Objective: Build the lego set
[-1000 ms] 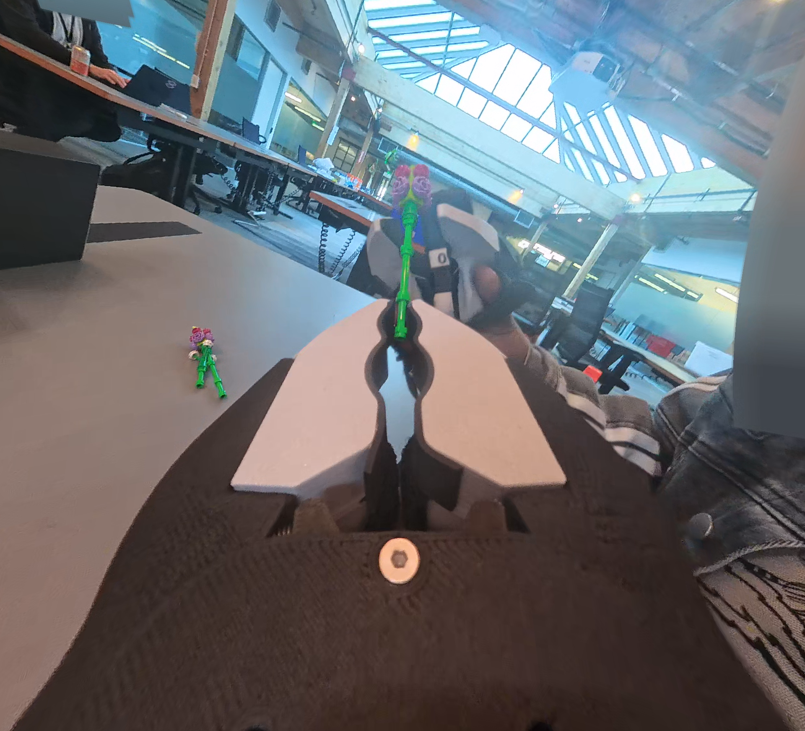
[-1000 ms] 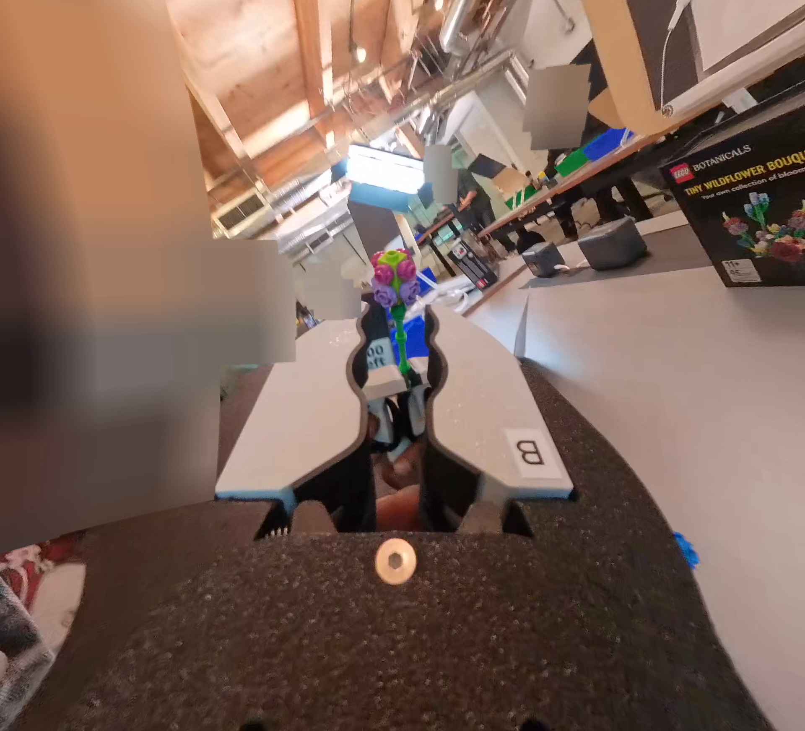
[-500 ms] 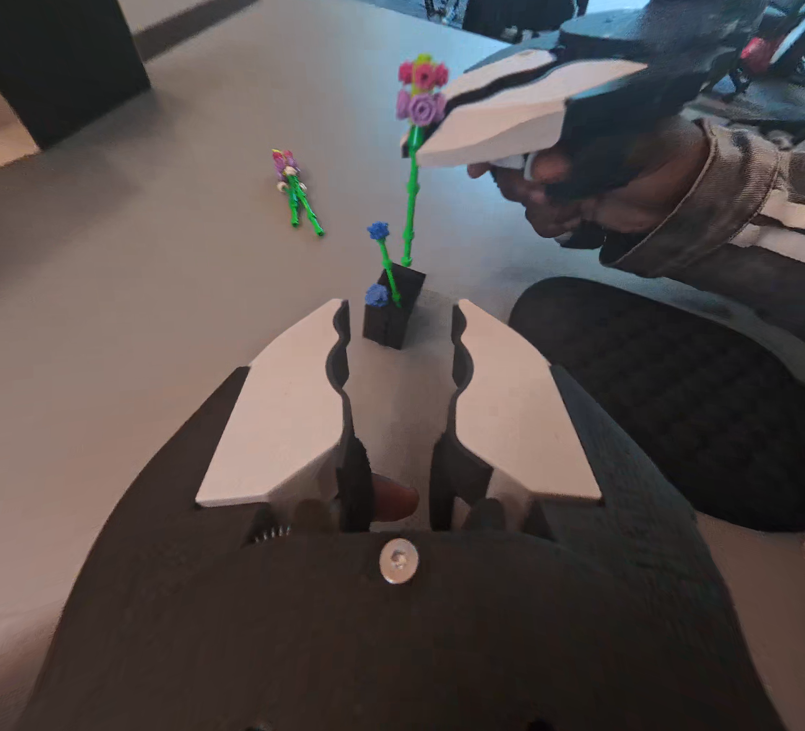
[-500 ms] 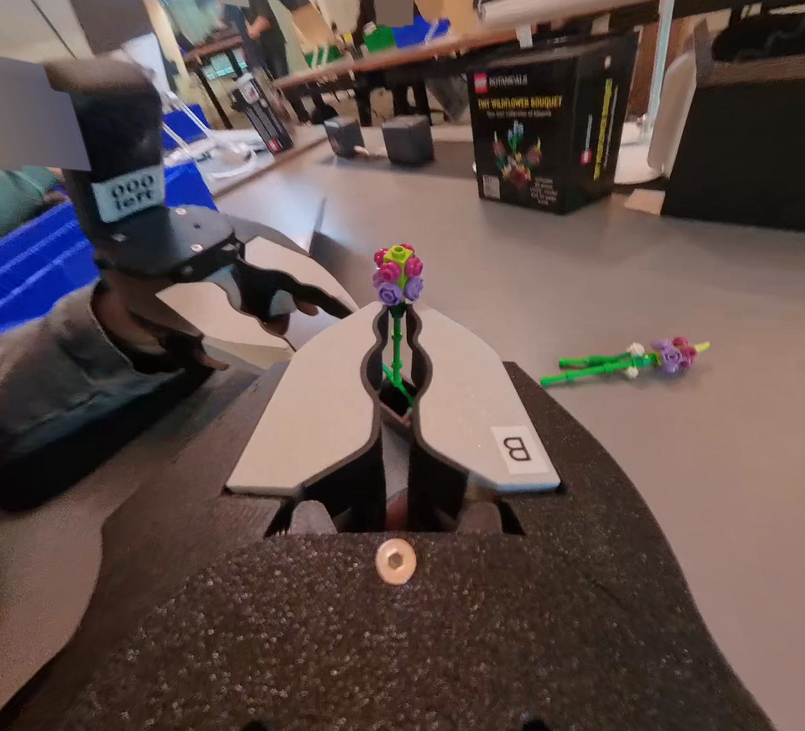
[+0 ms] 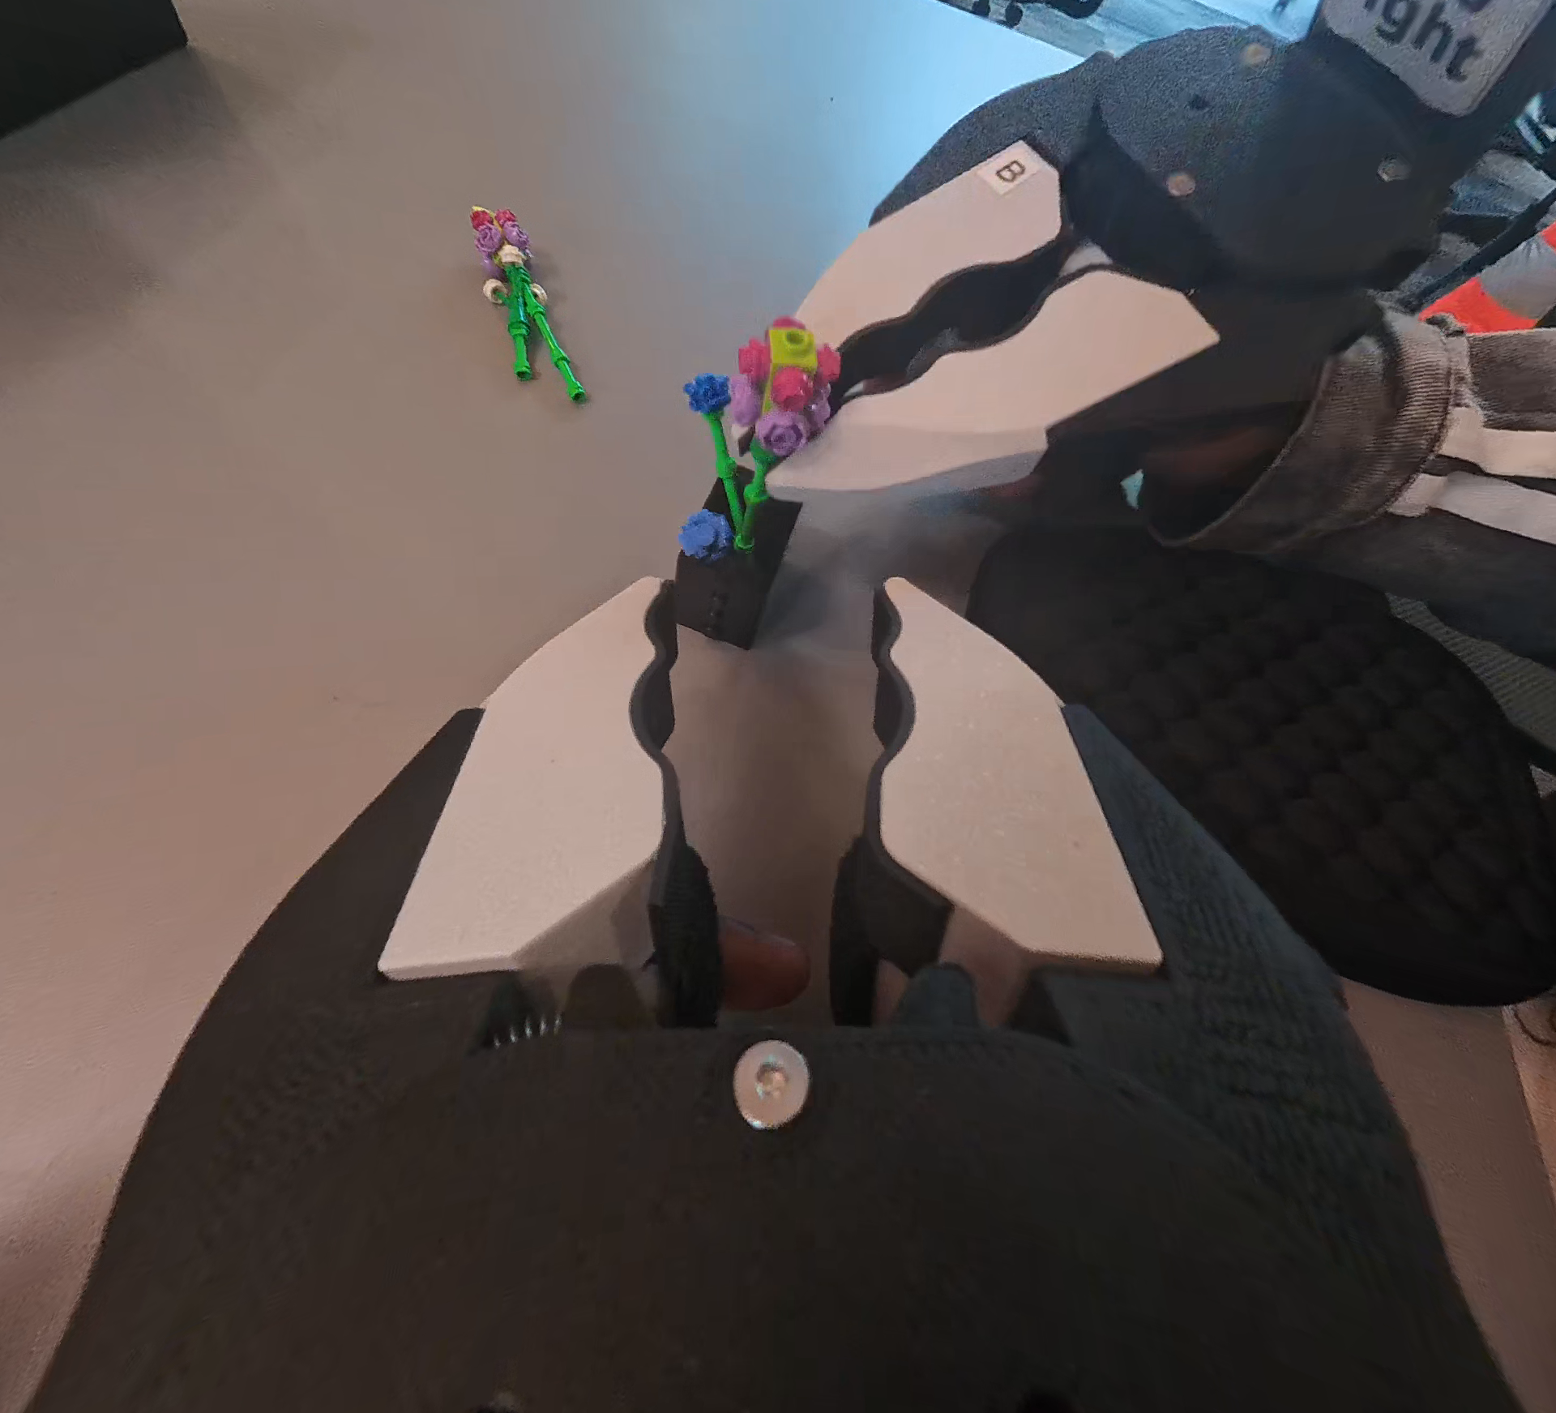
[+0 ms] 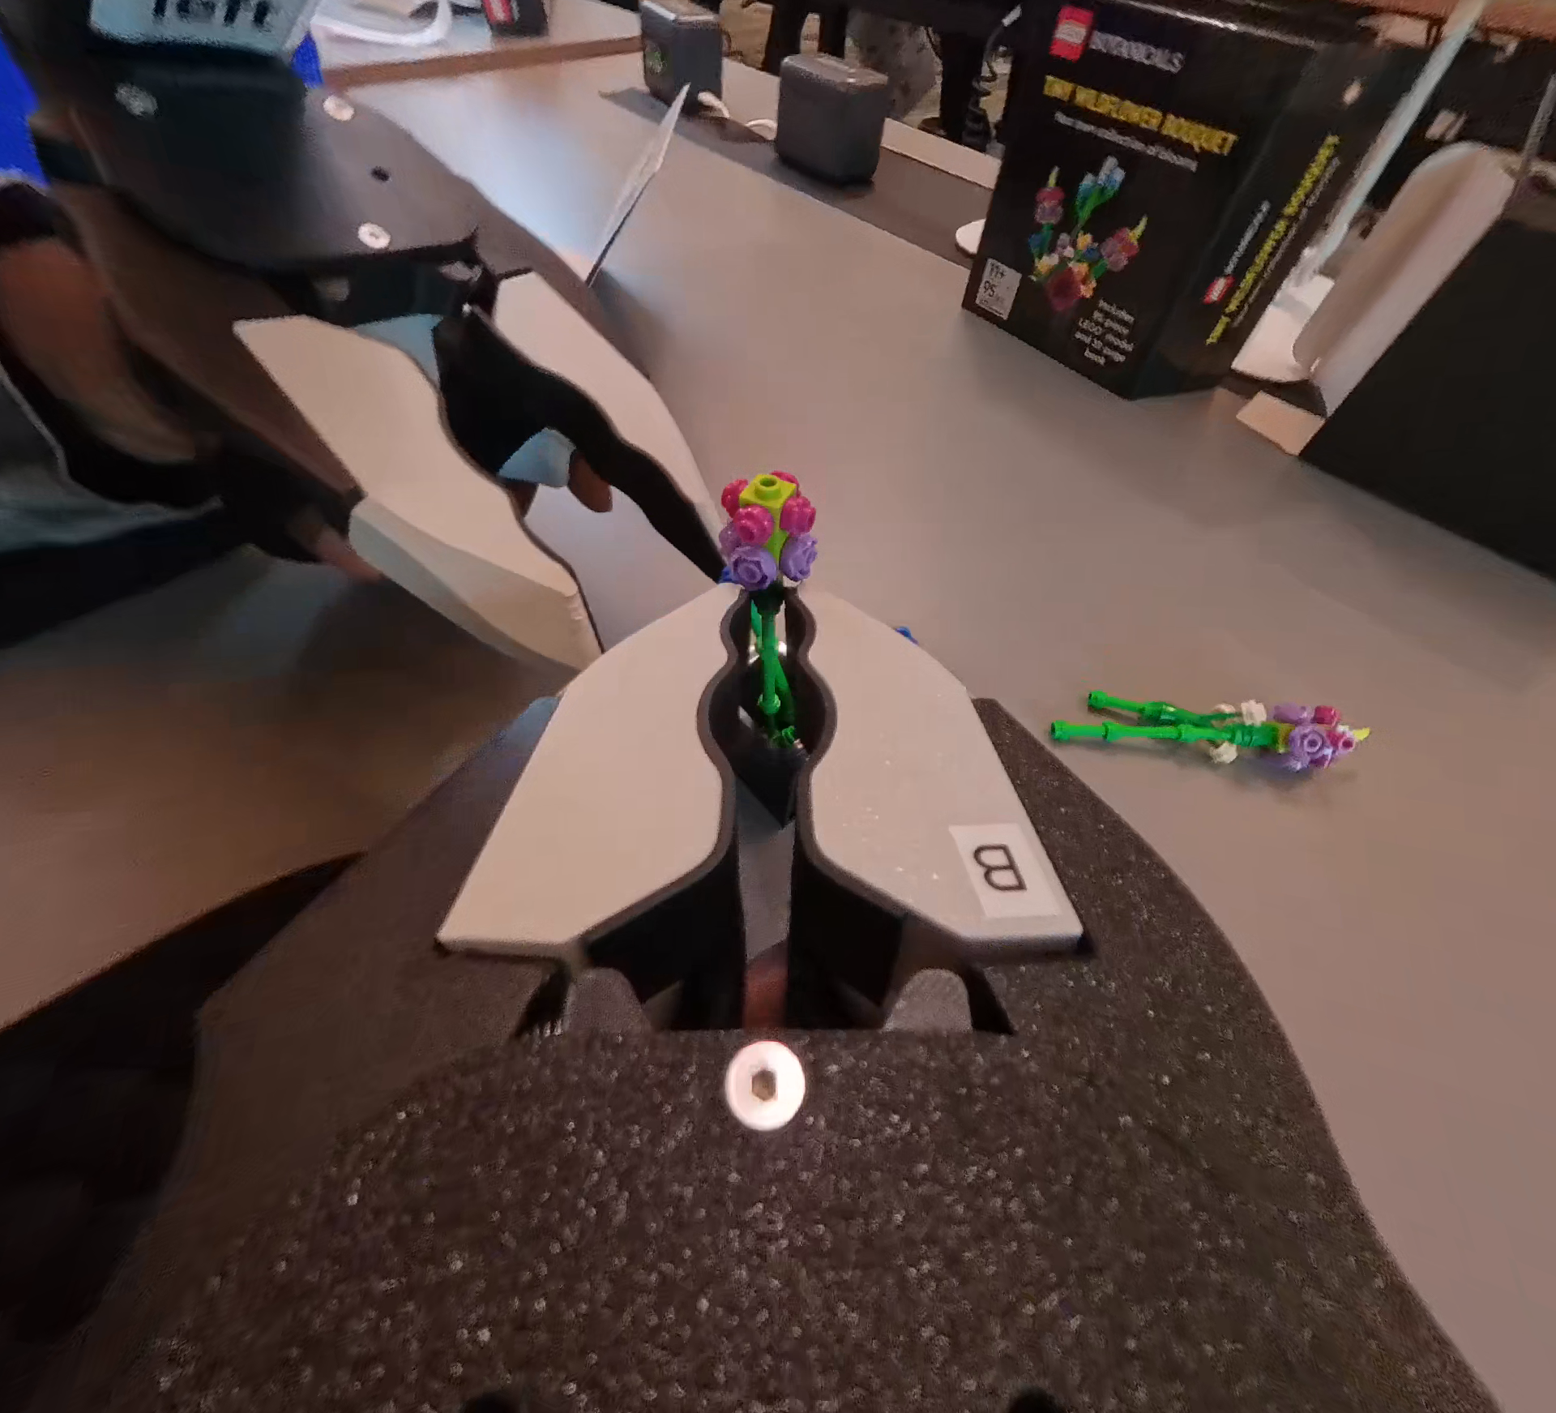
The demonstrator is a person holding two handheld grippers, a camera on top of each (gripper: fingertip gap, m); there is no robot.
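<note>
A small black base block [image 5: 724, 598] stands on the grey table with two blue flowers [image 5: 706, 534] in it. My right gripper [image 6: 768, 602] is shut on the green stem of a pink and purple flower cluster [image 6: 768, 530]. It holds the stem upright just under the head, and the stem's lower end reaches the top of the base [image 6: 770, 770]. In the left wrist view the right gripper [image 5: 829, 404] comes in from the right with the cluster [image 5: 779, 387]. My left gripper [image 5: 770, 606] is open and empty, its fingertips either side of the base. It also shows in the right wrist view [image 6: 648, 598].
Two loose flower stems [image 5: 518, 294] lie on the table behind the base, also in the right wrist view [image 6: 1221, 728]. A black mat [image 5: 1263, 741] lies to the right. The set's black box [image 6: 1153, 193] and other dark boxes [image 6: 1448, 404] stand at the back. My left and right fingertips are right by each other.
My left gripper let go of the stem and opened. My right gripper took the flower and has lowered it onto the base. My left gripper has moved closer to the base.
</note>
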